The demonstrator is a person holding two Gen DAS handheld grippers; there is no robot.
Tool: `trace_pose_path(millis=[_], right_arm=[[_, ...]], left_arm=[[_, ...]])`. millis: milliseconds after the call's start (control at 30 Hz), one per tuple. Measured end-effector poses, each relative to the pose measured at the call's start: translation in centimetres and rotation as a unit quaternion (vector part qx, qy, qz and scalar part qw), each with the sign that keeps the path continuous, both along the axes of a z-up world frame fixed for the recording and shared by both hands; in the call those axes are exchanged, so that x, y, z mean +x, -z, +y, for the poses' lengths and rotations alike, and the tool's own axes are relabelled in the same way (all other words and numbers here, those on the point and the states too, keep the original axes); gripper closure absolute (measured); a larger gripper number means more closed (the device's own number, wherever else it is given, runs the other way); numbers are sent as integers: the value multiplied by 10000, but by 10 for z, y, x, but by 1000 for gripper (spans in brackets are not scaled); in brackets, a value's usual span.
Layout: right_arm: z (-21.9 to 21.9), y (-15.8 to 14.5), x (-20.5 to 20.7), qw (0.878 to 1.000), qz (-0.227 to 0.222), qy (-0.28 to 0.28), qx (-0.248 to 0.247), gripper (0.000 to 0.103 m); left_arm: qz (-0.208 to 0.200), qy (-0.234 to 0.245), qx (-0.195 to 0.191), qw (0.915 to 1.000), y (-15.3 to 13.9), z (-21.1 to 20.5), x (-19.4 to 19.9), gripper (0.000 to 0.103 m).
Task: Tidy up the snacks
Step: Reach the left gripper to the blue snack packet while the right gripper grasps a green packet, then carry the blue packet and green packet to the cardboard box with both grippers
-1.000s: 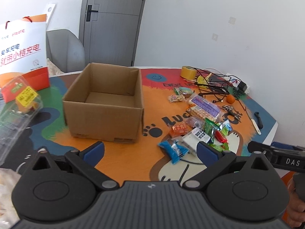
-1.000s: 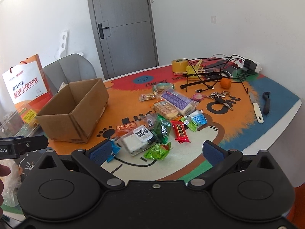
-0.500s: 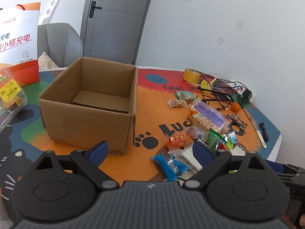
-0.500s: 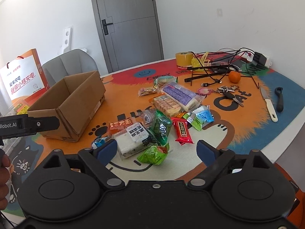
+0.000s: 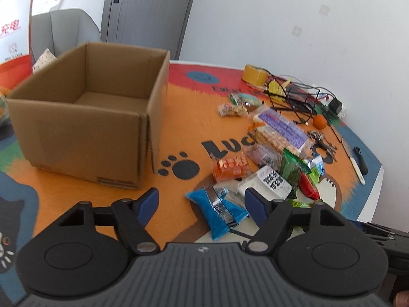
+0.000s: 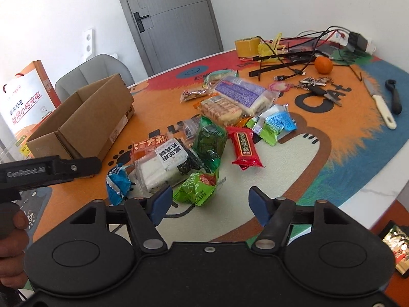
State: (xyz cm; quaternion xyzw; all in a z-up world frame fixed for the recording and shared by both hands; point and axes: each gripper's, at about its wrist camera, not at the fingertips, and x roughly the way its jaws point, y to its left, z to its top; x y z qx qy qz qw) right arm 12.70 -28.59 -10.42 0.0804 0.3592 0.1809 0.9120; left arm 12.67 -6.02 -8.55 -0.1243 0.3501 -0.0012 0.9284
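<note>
An open, empty cardboard box (image 5: 87,117) (image 6: 84,120) stands on the colourful table mat. To its right lies a heap of wrapped snacks: a blue pack (image 5: 217,209) (image 6: 117,183), a white rice-cake pack (image 5: 268,179) (image 6: 166,163), green packs (image 6: 198,188), a red bar (image 6: 244,147) and biscuit packs (image 6: 230,97). My left gripper (image 5: 202,204) hovers over the blue pack, jaws closing, with the pack lying between the fingers below them. My right gripper (image 6: 208,202) hangs above the light-green pack, jaws closing, nothing pressed between its pads.
At the far side lie a tape roll (image 5: 254,74), tangled cables (image 6: 294,56), an orange (image 6: 323,64), keys (image 6: 317,84), a knife (image 6: 381,105) and a peeler. A grey chair (image 5: 64,33) and a paper bag (image 6: 24,102) stand behind the box. A hand (image 6: 11,243) holds the left gripper.
Both grippers have come down and forward toward the snack heap, and their jaws have narrowed. The box and the snacks lie where they were.
</note>
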Motion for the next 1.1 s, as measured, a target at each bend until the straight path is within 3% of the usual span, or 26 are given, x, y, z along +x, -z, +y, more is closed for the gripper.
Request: trace_pose_path(millis=[400,467,533,667,767,1100], right_arm=[[0,10,9,9999,-100,-79,108,51],[2,10,9,9999,-131,-68,72,52],[5,10,9,9998,-113,-117,113,60],[7,11,8,9998,-130,-94,116,74],[1,13,7,9995,-69,-32,319,78],[-1,0,3,9989,-146,51,437,79]], left_arm=[[159,59,-73,9998,15,-10,16,45],[174,63,-189,9997,17,-9,17,51],[156,52,-217,9996,20,-7,17,55],[230,9,-307,9993,22,-1,18,76],[210,-73,-263,9994,21,1,16,78],[14,-79,-173,9998,5,4,4,79]])
